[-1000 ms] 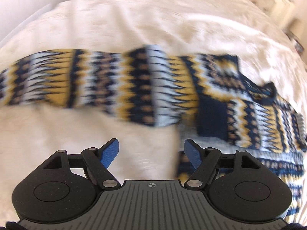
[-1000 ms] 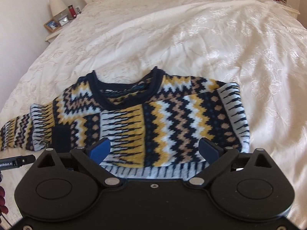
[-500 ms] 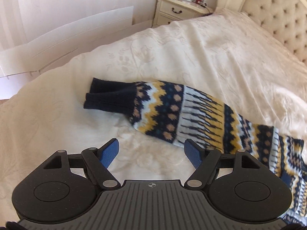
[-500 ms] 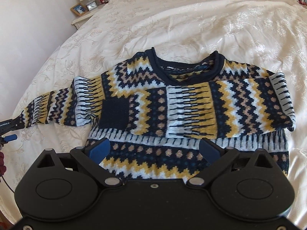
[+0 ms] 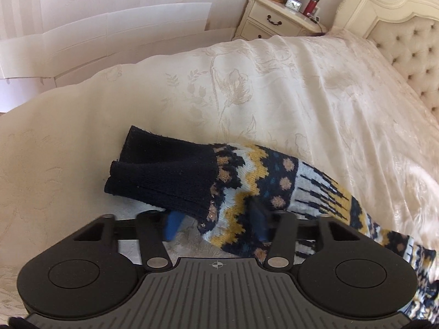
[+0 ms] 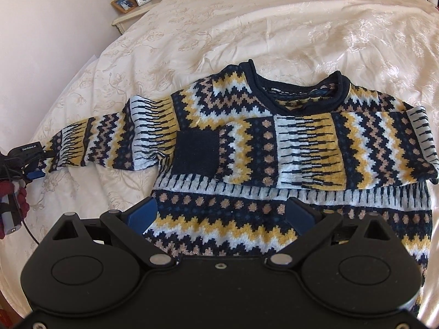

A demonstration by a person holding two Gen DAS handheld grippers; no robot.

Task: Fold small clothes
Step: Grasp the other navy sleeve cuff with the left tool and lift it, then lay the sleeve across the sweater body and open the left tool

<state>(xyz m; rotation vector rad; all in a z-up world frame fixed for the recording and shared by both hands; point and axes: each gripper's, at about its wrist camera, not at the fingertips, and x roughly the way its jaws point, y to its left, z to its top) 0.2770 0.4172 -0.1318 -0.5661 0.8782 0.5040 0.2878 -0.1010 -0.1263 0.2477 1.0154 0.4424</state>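
A knitted sweater (image 6: 274,148) in navy, yellow and pale blue lies flat on the cream bedspread (image 6: 274,27), neck away from me. One sleeve is folded across the chest, its navy cuff (image 6: 196,153) near the middle. The other sleeve (image 6: 90,142) stretches out to the left. My left gripper (image 5: 216,223) sits low over that sleeve (image 5: 274,181) just behind its navy cuff (image 5: 164,178). Its blue fingers (image 5: 171,226) straddle the fabric with a gap between them. The right gripper (image 6: 221,216) hovers open above the sweater's hem, holding nothing.
A cream nightstand (image 5: 274,22) with a lamp, a photo frame, a clock and a red bottle stands beside the tufted headboard (image 5: 406,44). The bed's rounded edge (image 5: 55,96) drops off left of the cuff, with white wall panels (image 5: 109,33) beyond it.
My left gripper travelled along the outstretched sleeve to its cuff and came down over it, its fingers narrowing somewhat. The right gripper shifted over the sweater's lower part and stayed open.
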